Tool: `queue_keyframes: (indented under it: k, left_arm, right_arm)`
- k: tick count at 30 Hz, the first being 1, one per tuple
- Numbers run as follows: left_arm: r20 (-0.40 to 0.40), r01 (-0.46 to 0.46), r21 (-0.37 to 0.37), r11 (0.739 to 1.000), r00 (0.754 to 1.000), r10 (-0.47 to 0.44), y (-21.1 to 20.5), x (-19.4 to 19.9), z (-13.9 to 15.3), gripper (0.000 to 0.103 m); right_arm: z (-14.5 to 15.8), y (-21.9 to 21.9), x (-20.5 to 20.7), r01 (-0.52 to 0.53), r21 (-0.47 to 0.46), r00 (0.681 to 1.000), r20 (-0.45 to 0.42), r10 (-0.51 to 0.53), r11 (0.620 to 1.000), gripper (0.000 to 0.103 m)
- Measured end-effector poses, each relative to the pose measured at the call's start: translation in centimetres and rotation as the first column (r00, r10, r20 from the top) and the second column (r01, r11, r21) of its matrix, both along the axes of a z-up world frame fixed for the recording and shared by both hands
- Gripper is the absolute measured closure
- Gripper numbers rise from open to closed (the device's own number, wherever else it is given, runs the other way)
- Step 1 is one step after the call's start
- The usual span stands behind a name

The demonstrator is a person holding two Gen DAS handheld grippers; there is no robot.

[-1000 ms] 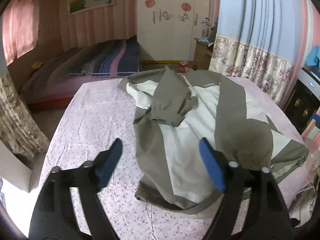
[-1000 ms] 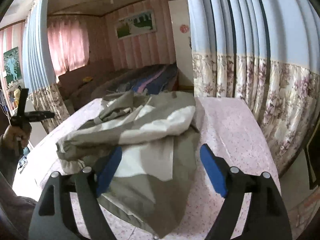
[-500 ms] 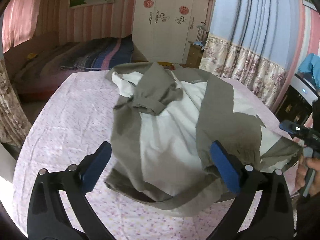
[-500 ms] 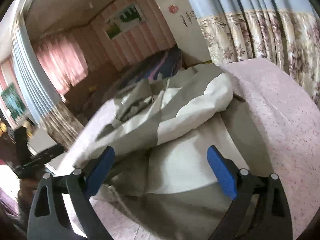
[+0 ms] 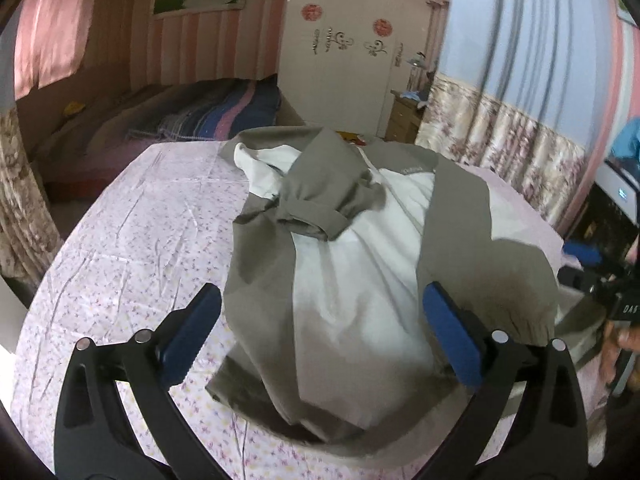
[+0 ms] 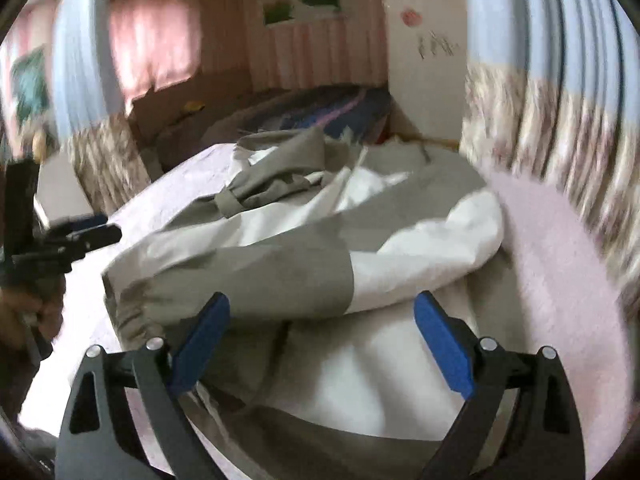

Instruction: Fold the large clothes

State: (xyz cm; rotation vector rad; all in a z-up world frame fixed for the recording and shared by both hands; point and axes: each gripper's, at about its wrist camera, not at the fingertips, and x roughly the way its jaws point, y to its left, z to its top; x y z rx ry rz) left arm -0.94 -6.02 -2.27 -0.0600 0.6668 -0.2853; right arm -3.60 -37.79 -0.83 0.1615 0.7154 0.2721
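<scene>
With both my left gripper (image 5: 320, 332) and right gripper (image 6: 320, 342) open and empty over the jacket (image 5: 360, 272) at the table's (image 5: 132, 240) near edge, I judge the next move is pinching its hem.

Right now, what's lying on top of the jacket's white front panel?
On the jacket, two sleeves are folded inward: one with a grey cuff near the collar, one across the lower body. The panel beneath them is hidden, as is the flowered tablecloth under the jacket.
</scene>
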Motion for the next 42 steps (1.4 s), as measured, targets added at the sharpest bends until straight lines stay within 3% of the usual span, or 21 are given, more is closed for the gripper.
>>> queue_keyframes:
  k: [3, 4, 5, 6, 12, 15, 17, 18, 20, 21, 22, 23, 25, 27, 28, 29, 30, 32, 34, 38, 42]
  left_arm:
    - [-0.015, 0.001, -0.018, 1.0, 1.0, -0.001, -0.3, 1.8, -0.5, 0.003]
    - [-0.022, 0.008, -0.017, 1.0, 1.0, -0.008, -0.8, 2.5, -0.7, 0.003]
    - [-0.026, 0.014, -0.017, 1.0, 1.0, -0.014, -1.0, 2.9, -0.9, 0.003]
    - [-0.036, 0.028, -0.016, 0.999, 0.999, -0.029, -1.6, 3.5, -1.2, 0.003]
    - [-0.051, 0.051, 0.003, 0.999, 0.997, -0.05, -2.7, 6.4, -1.7, 0.003]
    - [-0.055, 0.035, -0.019, 0.999, 0.998, -0.036, -1.9, 7.7, -0.9, 0.003]
    - [-0.06, 0.029, -0.018, 0.999, 0.998, -0.03, -1.5, 8.2, -0.5, 0.003]
    - [-0.049, 0.021, -0.004, 1.0, 0.999, -0.021, -1.2, 8.3, -0.1, 0.003]
    - [-0.025, -0.001, 0.017, 1.0, 1.0, 0.001, -0.4, 8.5, 0.4, 0.003]
    - [-0.021, -0.022, 0.017, 1.0, 1.0, 0.022, 0.2, 8.8, 0.6, 0.003]
    - [-0.02, -0.042, 0.009, 0.999, 0.999, 0.042, 0.8, 9.1, 0.8, 0.003]
    - [-0.021, -0.061, 0.006, 0.998, 0.998, 0.061, 1.4, 9.3, 0.9, 0.003]
    - [-0.005, -0.088, 0.023, 0.996, 0.996, 0.088, 2.2, 9.5, 1.5, 0.003]
    - [0.013, -0.103, 0.045, 0.994, 0.995, 0.102, 2.6, 9.7, 1.9, 0.003]
    - [0.013, -0.105, 0.048, 0.993, 0.994, 0.104, 2.7, 9.8, 2.0, 0.003]
    - [0.015, -0.106, 0.047, 0.993, 0.994, 0.106, 2.8, 10.0, 2.0, 0.003]
    - [0.014, -0.105, 0.047, 0.993, 0.994, 0.105, 2.8, 10.3, 2.1, 0.003]
    - [0.024, -0.101, 0.053, 0.993, 0.995, 0.1, 2.6, 10.6, 2.2, 0.003]
    - [0.035, -0.101, 0.06, 0.993, 0.994, 0.099, 2.4, 11.2, 2.2, 0.003]
    - [0.065, -0.109, 0.054, 0.993, 0.992, 0.105, 2.5, 11.7, 1.1, 0.003]
    - [0.02, -0.11, 0.03, 0.993, 0.994, 0.109, 3.6, 11.9, -1.4, 0.003]
  right_arm:
    - [-2.1, 0.2, 2.2, 0.012, 0.066, 0.999, -0.053, -0.009, 0.998, 0.01]
    - [-2.6, 0.5, 2.5, 0.005, 0.066, 0.998, -0.055, -0.002, 0.998, 0.02]
    - [-3.0, 0.8, 3.0, -0.002, 0.063, 0.998, -0.061, 0.006, 0.998, 0.04]
    - [-3.2, 0.9, 3.3, 0.0, 0.063, 0.999, -0.054, 0.003, 0.998, 0.081]
    - [0.6, -2.0, 3.2, 0.036, 0.064, 0.997, 0.059, -0.04, 0.997, 0.097]
    - [4.2, -6.6, 1.7, 0.17, 0.001, 0.978, 0.125, -0.169, 0.985, 0.097]
    - [6.3, -11.2, 0.4, 0.345, -0.124, 0.93, 0.176, -0.321, 0.931, 0.097]
    - [6.6, -13.1, 0.0, 0.429, -0.216, 0.898, 0.205, -0.388, 0.877, 0.097]
    - [5.6, -17.6, -0.2, 0.584, -0.408, 0.81, 0.244, -0.533, 0.701, 0.097]
    - [4.5, -19.7, 0.1, 0.599, -0.476, 0.789, 0.214, -0.576, 0.644, 0.096]
    - [3.2, -22.1, 0.3, 0.595, -0.5, 0.775, 0.15, -0.614, 0.629, 0.093]
    - [2.7, -23.0, 0.2, 0.611, -0.51, 0.752, 0.136, -0.645, 0.605, 0.083]
    - [3.4, -23.3, -1.0, 0.671, -0.528, 0.694, 0.202, -0.691, 0.52, 0.038]
    - [5.4, -22.7, -2.5, 0.74, -0.498, 0.637, 0.305, -0.707, 0.452, 0.014]
    - [6.9, -21.9, -3.3, 0.771, -0.446, 0.618, 0.351, -0.704, 0.454, 0.014]
    - [7.9, -21.4, -3.8, 0.777, -0.383, 0.625, 0.368, -0.689, 0.5, 0.014]
    - [9.1, -20.1, -4.1, 0.739, -0.261, 0.671, 0.372, -0.642, 0.621, 0.014]
    - [9.6, -17.1, -2.6, 0.601, -0.135, 0.775, 0.342, -0.532, 0.788, 0.014]
    - [8.9, -13.0, -0.8, 0.432, -0.04, 0.857, 0.33, -0.396, 0.901, 0.014]
    - [6.1, -3.9, 2.5, 0.222, 0.103, 0.93, 0.275, -0.243, 0.969, 0.014]
    - [3.6, 4.7, 5.0, 0.118, 0.041, 0.965, 0.229, -0.124, 0.992, 0.014]
